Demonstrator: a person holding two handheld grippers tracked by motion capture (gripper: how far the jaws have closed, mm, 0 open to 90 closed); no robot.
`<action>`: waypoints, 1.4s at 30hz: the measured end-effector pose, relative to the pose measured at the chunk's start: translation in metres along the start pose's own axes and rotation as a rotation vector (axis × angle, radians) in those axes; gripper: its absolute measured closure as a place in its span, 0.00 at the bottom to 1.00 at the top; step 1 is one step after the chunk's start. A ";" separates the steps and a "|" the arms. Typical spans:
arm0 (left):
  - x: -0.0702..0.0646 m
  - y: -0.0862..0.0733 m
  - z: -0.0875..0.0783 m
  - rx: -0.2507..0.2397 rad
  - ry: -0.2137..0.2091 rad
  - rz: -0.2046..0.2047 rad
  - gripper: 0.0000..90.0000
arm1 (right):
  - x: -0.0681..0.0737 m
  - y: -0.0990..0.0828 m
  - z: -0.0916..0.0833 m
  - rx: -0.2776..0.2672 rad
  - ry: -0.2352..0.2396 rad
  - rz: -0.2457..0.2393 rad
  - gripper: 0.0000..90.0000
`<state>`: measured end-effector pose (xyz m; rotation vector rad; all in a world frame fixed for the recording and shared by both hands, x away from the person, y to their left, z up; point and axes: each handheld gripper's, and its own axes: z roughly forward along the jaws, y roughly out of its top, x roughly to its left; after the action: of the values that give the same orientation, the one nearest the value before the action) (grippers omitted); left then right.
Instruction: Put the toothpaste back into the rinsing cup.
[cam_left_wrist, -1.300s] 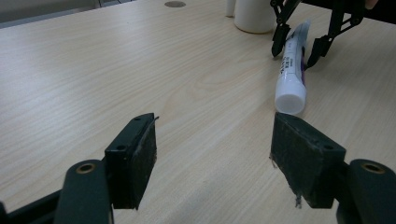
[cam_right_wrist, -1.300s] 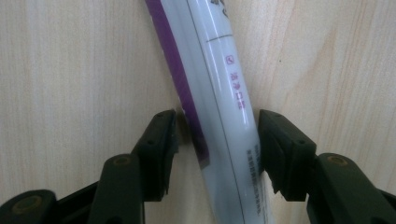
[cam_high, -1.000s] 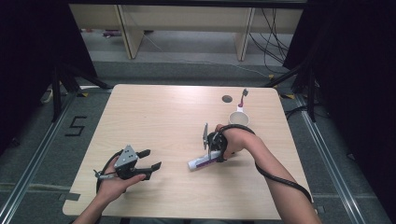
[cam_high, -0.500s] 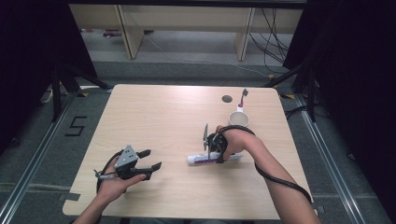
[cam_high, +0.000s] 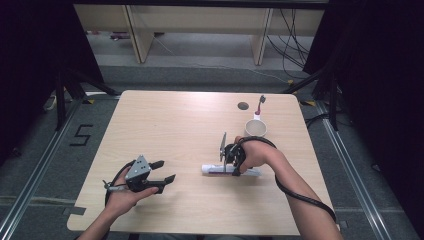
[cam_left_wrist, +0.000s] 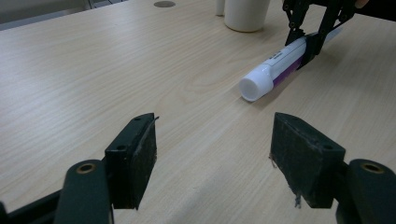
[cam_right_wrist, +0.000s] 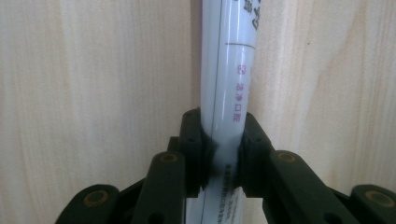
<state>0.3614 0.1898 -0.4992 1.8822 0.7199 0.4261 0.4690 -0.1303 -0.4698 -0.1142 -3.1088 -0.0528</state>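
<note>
The right gripper (cam_high: 231, 161) is pointing straight down at the light wooden table (cam_high: 170, 125), its jaws having just been closing and now pinching the white-and-purple toothpaste tube (cam_high: 230, 170) across its width. The tube is lying flat, its long axis running left to right across the table, its white cap (cam_left_wrist: 256, 84) pointing toward the left gripper (cam_high: 165, 179), which is resting well apart with jaws spread and nothing between them. A white cup (cam_high: 255, 128) is standing just beyond the right hand.
</note>
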 end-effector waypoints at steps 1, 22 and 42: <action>-0.001 0.001 0.001 0.001 -0.006 0.010 0.35 | 0.001 -0.001 -0.001 -0.002 0.004 0.007 0.84; -0.030 0.025 0.035 0.084 -0.182 0.145 0.37 | 0.032 -0.005 -0.031 -0.027 0.020 -0.056 0.84; -0.045 0.037 0.068 0.117 -0.335 0.238 0.48 | 0.049 0.017 -0.041 -0.046 0.026 -0.147 0.84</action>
<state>0.3779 0.1018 -0.4918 2.0930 0.3041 0.2101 0.4231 -0.1111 -0.4269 0.1133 -3.0851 -0.1284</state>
